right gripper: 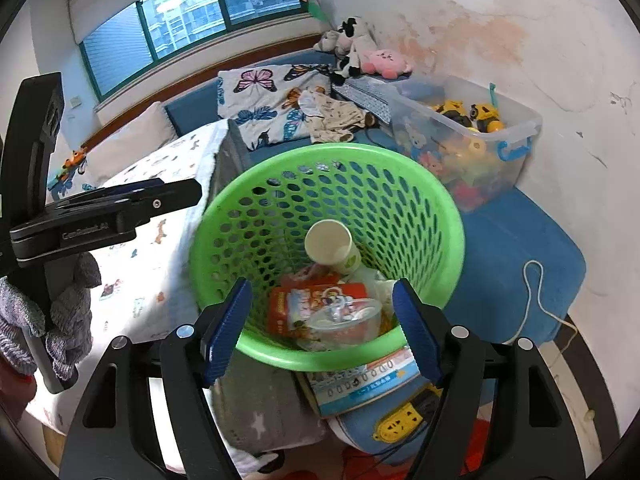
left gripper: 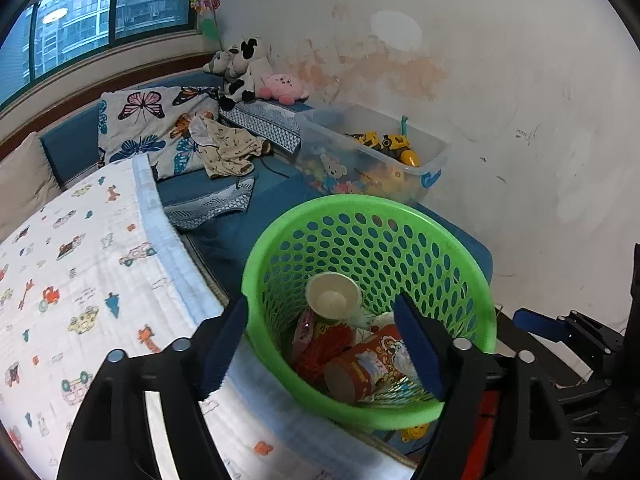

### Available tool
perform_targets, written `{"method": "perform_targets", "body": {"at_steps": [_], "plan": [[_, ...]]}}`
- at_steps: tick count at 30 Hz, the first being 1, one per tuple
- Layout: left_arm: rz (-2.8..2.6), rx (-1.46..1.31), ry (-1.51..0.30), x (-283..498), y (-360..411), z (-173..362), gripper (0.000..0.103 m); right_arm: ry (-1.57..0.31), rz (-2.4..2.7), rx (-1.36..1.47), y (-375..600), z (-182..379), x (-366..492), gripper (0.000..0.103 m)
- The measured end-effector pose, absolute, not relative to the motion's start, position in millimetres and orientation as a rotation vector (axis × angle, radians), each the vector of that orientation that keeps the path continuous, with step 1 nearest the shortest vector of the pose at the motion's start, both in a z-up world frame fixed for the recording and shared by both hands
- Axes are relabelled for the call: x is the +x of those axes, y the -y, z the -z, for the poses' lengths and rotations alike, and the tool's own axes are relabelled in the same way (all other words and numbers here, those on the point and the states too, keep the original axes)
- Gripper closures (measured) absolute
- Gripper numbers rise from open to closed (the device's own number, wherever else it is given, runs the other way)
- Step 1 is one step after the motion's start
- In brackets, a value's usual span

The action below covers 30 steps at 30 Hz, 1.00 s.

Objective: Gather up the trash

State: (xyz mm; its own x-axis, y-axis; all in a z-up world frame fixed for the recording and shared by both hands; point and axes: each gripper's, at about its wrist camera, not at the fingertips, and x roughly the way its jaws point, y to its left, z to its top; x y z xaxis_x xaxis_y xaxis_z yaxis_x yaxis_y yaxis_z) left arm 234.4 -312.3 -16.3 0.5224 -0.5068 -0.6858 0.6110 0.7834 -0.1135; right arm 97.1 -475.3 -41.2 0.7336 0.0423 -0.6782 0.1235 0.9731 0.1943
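A green perforated basket [left gripper: 452,240] [right gripper: 440,200] stands beside the bed. Inside lie a white paper cup [left gripper: 334,294] [right gripper: 332,246], a red printed cup [left gripper: 366,368], a red printed package [right gripper: 312,304] and a clear plastic cup [right gripper: 344,324]. My left gripper [left gripper: 324,352] is open and empty over the basket's near rim. My right gripper [right gripper: 322,328] is open and empty over the near rim too. The left gripper's body [right gripper: 100,212] shows at the left in the right wrist view.
A bed with a patterned white blanket [left gripper: 80,280] lies left. A clear toy bin [left gripper: 372,152] [right gripper: 472,132] sits on a blue cushion [right gripper: 512,248] by the wall. A booklet [right gripper: 368,380] and a yellow power strip [right gripper: 400,424] lie below the basket.
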Motion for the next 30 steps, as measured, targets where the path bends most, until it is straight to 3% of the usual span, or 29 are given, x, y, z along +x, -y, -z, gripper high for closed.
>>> {"method": "perform_targets", "body": {"at_steps": [30], "plan": [[0.524, 0.087, -0.662, 177, 186, -17, 0.012, -0.716, 0.006, 0.218, 397, 17, 85, 0.017]]}}
